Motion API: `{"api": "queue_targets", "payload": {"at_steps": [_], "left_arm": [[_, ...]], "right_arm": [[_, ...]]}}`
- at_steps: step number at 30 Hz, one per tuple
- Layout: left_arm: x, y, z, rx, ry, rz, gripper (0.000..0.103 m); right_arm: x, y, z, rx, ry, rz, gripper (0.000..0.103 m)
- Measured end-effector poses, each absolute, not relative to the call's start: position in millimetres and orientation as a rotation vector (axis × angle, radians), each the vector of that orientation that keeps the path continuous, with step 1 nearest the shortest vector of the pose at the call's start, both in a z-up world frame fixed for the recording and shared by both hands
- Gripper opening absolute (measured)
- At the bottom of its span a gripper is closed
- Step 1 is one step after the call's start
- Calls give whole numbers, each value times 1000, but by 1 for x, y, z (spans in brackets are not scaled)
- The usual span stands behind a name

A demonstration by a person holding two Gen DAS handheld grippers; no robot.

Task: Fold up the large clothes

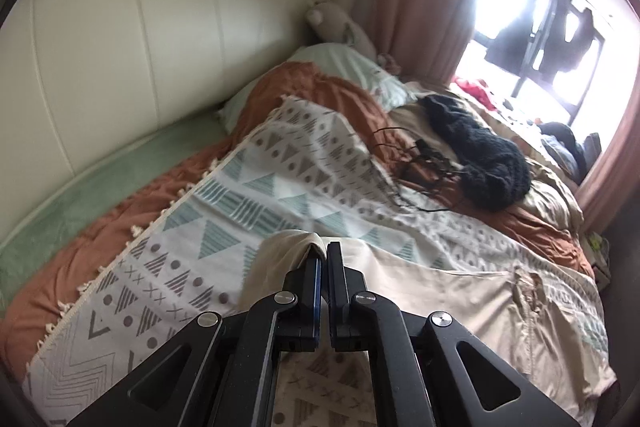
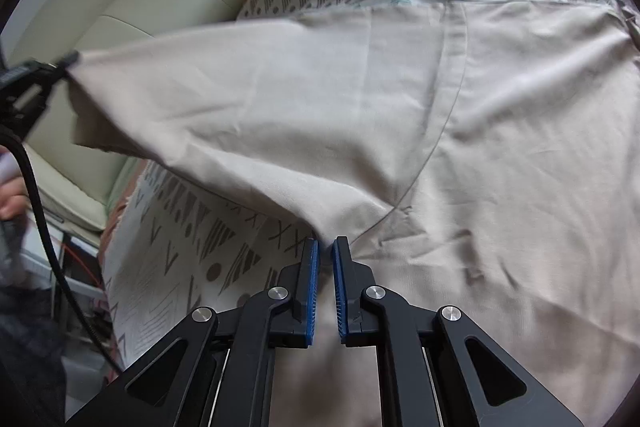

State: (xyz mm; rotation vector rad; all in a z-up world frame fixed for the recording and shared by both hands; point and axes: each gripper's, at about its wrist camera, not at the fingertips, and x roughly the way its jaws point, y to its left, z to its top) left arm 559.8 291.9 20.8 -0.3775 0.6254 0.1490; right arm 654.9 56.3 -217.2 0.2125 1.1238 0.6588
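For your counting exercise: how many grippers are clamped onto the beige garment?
2. The left gripper pinches a lifted sleeve end at the far left of the beige garment; the right gripper grips its near edge.

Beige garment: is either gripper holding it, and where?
Both. Left gripper pinches a sleeve end; right gripper pinches the beige garment near the underarm seam.

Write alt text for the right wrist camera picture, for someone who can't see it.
The right tool is shut on a fold of a beige garment spread over a patterned blanket on a bed. At the far left, the left tool pinches the garment's corner and lifts it off the bed.
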Motion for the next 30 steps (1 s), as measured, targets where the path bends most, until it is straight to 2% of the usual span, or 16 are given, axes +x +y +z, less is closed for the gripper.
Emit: {"api": "queue_targets", "payload": {"at_steps": [4,8,11,13,20,22,27,30], "left_arm": [[557,253,45,-328,629,79,2],[550,213,71,-267,607,23,2],[548,188,82,-244,601,-14,2],[548,170,87,-243,603,-43,2],[546,103,94,-215,622,-130,2],[546,83,95,-217,633,-149,2],[552,31,94,-197,677,-164,2],[556,-6,89,-154,696,-158,2]], "right_arm": [[667,62,-237,288,1185,659,8],[660,44,-217,288,1209,672,9],[643,11,-191,259,1172,666,19],[628,-19,-171,224,1124,643,35],[575,-152,-116,204,1004,486,43],[563,-190,-105,216,958,436,53],[542,-267,-106,376,884,390,55],[549,-287,-121,393,914,346,55]]}}
